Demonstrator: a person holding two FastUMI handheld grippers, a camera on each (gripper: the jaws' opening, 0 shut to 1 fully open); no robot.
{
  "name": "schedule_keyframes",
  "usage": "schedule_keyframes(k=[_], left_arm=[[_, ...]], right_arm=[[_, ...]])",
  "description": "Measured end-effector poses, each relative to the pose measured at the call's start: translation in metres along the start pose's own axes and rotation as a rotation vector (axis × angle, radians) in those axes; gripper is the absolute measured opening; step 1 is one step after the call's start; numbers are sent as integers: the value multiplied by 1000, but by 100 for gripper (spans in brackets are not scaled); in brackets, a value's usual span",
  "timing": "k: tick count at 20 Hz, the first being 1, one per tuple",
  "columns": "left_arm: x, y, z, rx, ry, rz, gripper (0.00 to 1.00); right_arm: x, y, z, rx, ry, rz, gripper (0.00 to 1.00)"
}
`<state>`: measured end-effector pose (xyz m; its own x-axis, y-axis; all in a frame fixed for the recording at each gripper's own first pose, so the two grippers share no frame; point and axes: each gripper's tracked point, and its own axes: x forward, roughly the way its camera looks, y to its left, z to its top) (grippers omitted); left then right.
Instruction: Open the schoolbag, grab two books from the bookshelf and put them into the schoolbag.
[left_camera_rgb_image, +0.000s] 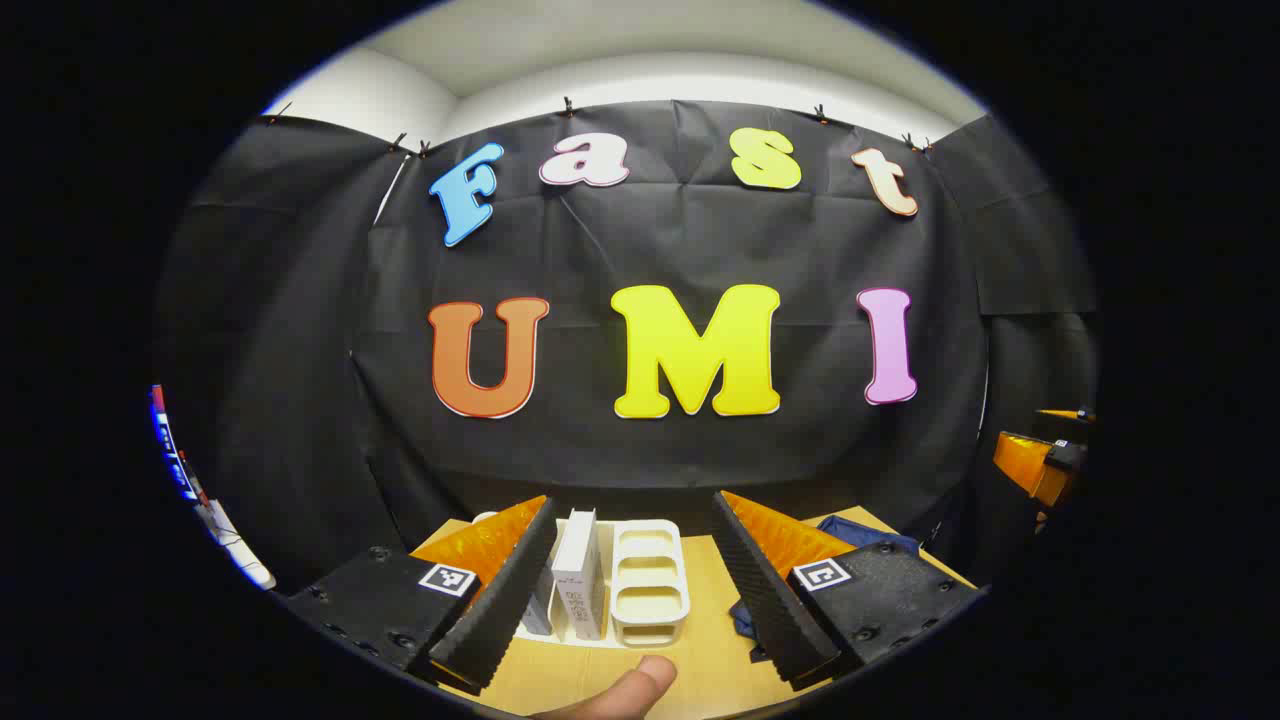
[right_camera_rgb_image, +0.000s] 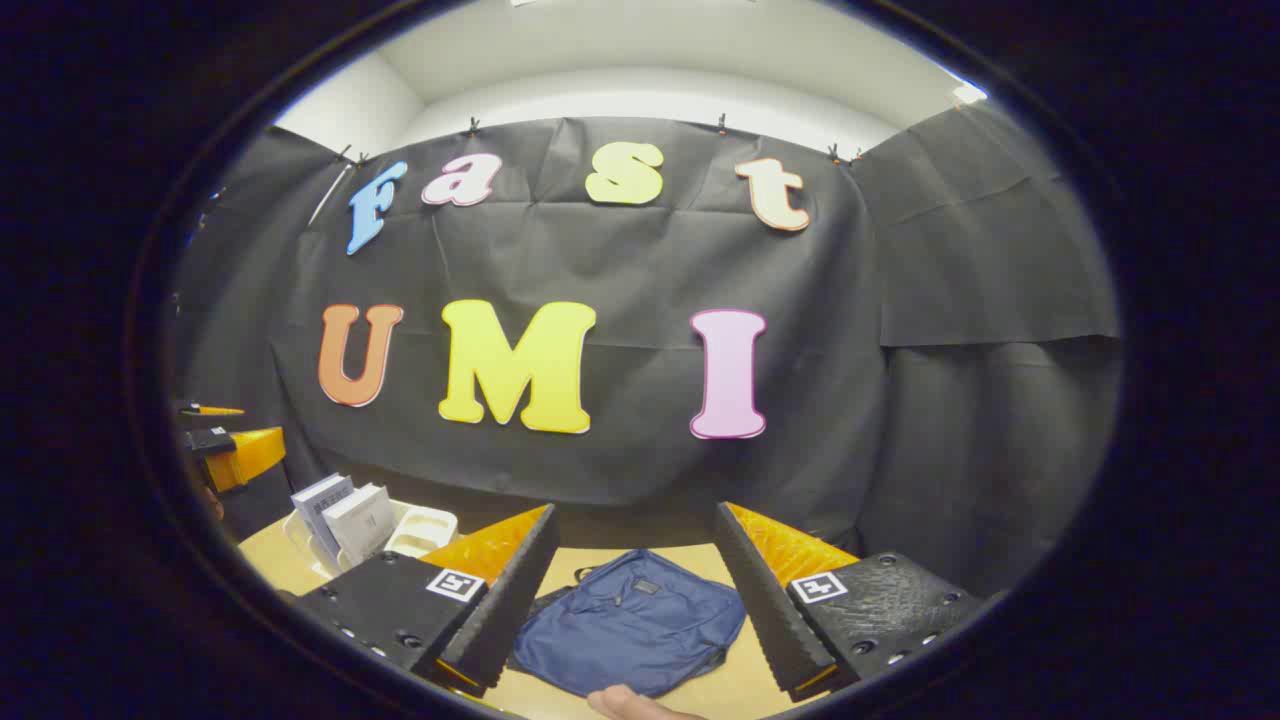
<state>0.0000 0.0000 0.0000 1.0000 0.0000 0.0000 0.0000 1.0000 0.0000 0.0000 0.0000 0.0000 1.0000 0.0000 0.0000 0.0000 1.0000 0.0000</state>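
In the left gripper view, a fingertip (left_camera_rgb_image: 640, 680) shows at the bottom edge, and just above it the left gripper (left_camera_rgb_image: 635, 580) hangs with its jaws wide apart and empty; between them, lower centre, the white bookshelf (left_camera_rgb_image: 650, 590) stands on the counter (left_camera_rgb_image: 700, 660) with the upright books (left_camera_rgb_image: 580, 570) in its left slots. In the right gripper view the right gripper (right_camera_rgb_image: 635, 585) is likewise spread and holding nothing, with the blue schoolbag (right_camera_rgb_image: 630, 620) lying flat at lower centre, apparently unopened. The opening step looks to be in hand: next, the right jaws should drop onto the bag's zip or flap
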Motion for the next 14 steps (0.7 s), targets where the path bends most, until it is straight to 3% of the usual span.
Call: schedule_keyframes(k=[4, 8, 9, 14], left_arm=[[7, 35, -10, -7, 24, 33, 99], [18, 38, -10, 5, 20, 35, 99], [19, 38, -11, 8, 25, 37, 99], [24, 37, -10, -5, 19, 23, 99]], right_arm=[[8, 26, 0, -43, 18, -3, 98], [18, 31, -3, -79, 31, -10, 93], [21, 32, -5, -79, 35, -7, 98], [30, 35, -10, -120, 52, 5, 97]])
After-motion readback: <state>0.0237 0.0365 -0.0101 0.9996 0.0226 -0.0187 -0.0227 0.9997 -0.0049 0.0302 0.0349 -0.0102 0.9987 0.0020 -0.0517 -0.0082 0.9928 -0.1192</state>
